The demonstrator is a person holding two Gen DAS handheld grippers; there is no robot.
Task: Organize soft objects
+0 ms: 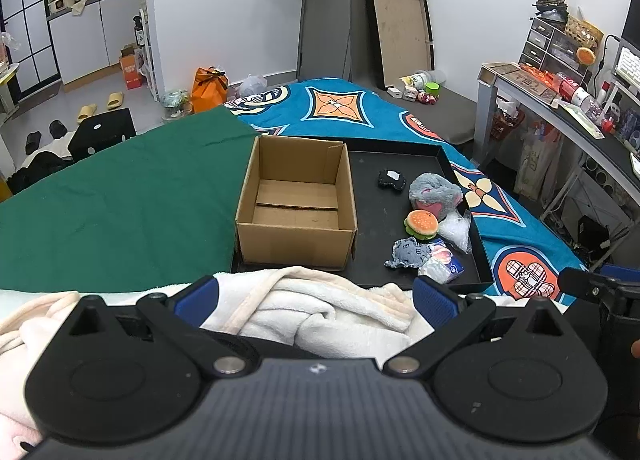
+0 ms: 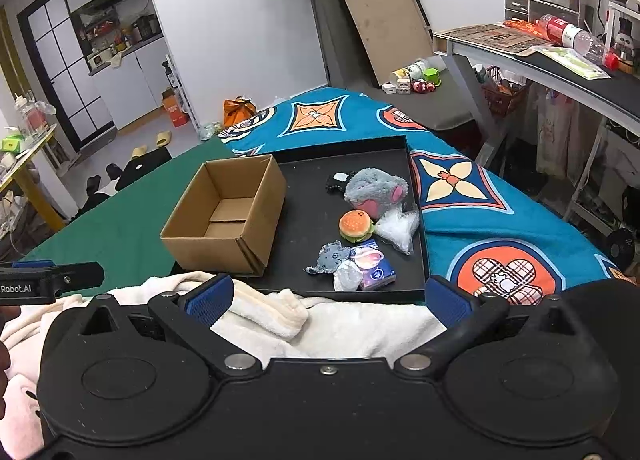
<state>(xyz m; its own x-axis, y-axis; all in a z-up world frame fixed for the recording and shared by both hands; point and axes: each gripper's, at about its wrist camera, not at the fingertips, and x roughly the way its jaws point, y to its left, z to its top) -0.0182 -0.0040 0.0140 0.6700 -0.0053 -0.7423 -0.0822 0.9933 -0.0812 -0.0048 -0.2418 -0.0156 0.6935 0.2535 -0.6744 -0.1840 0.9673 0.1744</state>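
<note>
An empty cardboard box (image 1: 296,200) (image 2: 226,216) stands at the left of a black tray (image 1: 372,164) (image 2: 308,216) on the bed. To its right lie soft items: a grey plush (image 1: 434,192) (image 2: 374,188), a burger toy (image 1: 420,223) (image 2: 355,225), a small black toy (image 1: 391,179), a grey fabric toy (image 1: 407,254) (image 2: 331,257), a clear bag (image 1: 456,228) (image 2: 396,229) and tissue packs (image 1: 442,262) (image 2: 374,268). My left gripper (image 1: 316,296) and right gripper (image 2: 328,298) are open and empty, both above a white fluffy blanket (image 1: 320,312) (image 2: 340,324) in front of the tray.
The bed has a green sheet (image 1: 120,200) on the left and a blue patterned cover (image 1: 520,260) on the right. A desk (image 2: 540,60) with clutter stands at the right. A second tray lid (image 1: 400,32) leans on the far wall.
</note>
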